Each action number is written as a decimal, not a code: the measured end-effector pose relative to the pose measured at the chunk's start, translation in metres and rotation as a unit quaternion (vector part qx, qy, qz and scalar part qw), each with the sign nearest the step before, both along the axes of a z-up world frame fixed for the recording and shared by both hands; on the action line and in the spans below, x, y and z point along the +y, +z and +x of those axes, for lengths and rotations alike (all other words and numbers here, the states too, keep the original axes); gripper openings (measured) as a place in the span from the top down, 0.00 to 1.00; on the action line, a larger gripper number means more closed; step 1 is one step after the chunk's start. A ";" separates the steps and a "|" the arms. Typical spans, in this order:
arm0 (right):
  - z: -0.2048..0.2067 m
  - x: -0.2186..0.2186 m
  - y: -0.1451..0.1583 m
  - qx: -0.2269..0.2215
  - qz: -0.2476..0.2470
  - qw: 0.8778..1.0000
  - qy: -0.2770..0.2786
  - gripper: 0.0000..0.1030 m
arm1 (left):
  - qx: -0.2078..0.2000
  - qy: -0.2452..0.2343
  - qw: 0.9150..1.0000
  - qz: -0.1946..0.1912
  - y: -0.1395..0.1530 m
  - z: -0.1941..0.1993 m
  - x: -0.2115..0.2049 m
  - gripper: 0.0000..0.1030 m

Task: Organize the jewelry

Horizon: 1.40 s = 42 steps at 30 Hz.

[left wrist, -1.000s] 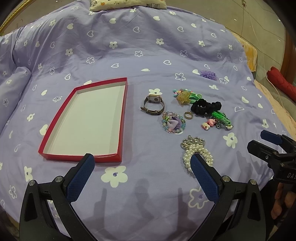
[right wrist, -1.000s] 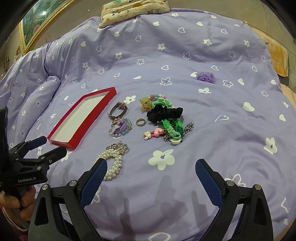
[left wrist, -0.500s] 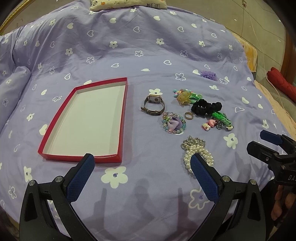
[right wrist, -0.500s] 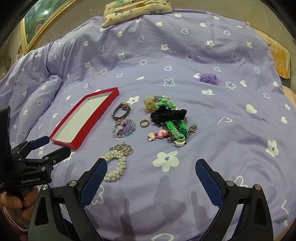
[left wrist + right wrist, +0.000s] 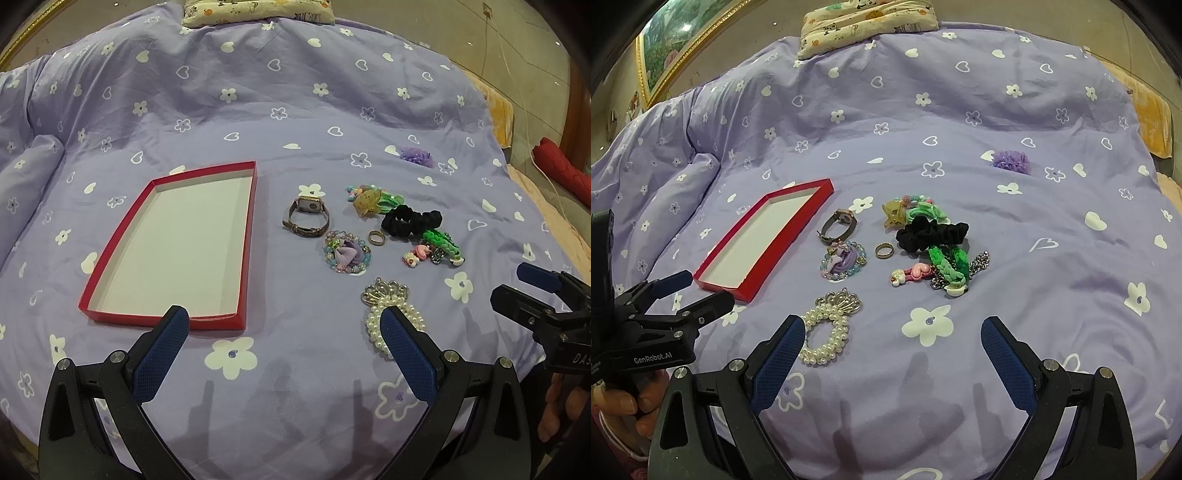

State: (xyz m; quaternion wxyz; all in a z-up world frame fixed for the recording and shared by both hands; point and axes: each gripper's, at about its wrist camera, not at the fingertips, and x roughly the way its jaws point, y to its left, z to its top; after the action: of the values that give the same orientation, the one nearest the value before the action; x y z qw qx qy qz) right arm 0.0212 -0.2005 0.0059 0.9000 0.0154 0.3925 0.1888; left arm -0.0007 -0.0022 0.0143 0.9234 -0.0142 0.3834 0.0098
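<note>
Jewelry (image 5: 373, 236) loose on bedspread (image 5: 295, 110) beside red tray (image 5: 243, 236); my left gripper (image 5: 284, 325) and right gripper (image 5: 893, 334) both gape wide, holding nothing.

A red tray (image 5: 248, 236), white inside, lies on lilac bedding (image 5: 295, 96) with white hearts and flowers.

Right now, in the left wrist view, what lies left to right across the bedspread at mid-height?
Red tray → watch → beaded purple bracelet → ring → black scrunchie. The hair ties and charms around the scrunchie overlap, so I leave them out.
</note>
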 end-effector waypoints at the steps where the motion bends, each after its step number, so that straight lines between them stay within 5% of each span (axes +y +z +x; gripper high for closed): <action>1: 0.001 0.000 0.001 0.000 0.001 1.000 0.001 0.05 | -0.001 0.000 1.000 0.000 0.001 0.000 0.000 0.00; 24: 0.002 -0.001 0.003 -0.004 0.015 1.000 0.006 0.05 | 0.000 -0.005 1.000 -0.002 0.003 0.001 -0.004 0.00; 42: 0.066 -0.022 -0.001 0.009 0.045 0.999 -0.013 0.09 | 0.023 -0.050 0.998 -0.019 0.005 0.085 -0.006 0.06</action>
State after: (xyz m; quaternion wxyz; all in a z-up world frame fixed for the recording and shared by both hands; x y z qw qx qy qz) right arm 0.0867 -0.2229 0.0048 0.8972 0.0630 0.3914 0.1948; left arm 0.0842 -0.0085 0.0195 0.9135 -0.0120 0.4044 -0.0431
